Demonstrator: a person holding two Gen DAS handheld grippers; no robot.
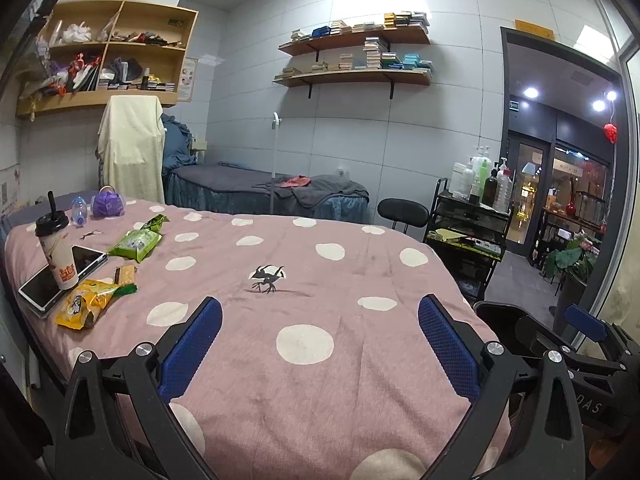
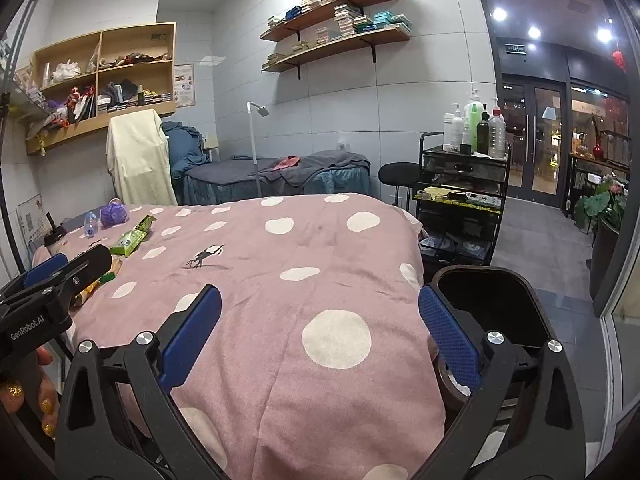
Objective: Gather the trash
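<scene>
Litter lies on the far left of the pink dotted blanket [image 1: 360, 240]: a yellow snack bag [image 1: 86, 304], a cracker packet [image 1: 126, 275], a green wipes pack [image 1: 136, 244], a green wrapper [image 1: 155, 222] and a lidded drink cup [image 1: 56, 252] with a straw. A black twig-like scrap [image 1: 267, 276] sits mid-bed, ahead of my left gripper [image 1: 320, 304], which is open and holds nothing. My right gripper [image 2: 320, 294] is open too, over the blanket's near right part. A dark bin [image 2: 488, 304] stands just right of the bed, beside the right finger.
A tablet [image 1: 76, 268] lies under the cup. A small blue bottle [image 1: 79, 210] and a purple bag [image 1: 108, 204] sit at the bed's far end. A black trolley [image 2: 460, 200] with bottles, a stool [image 2: 398, 174] and a second bed [image 2: 280, 176] stand beyond. A hand [image 2: 24, 392] holds the left gripper.
</scene>
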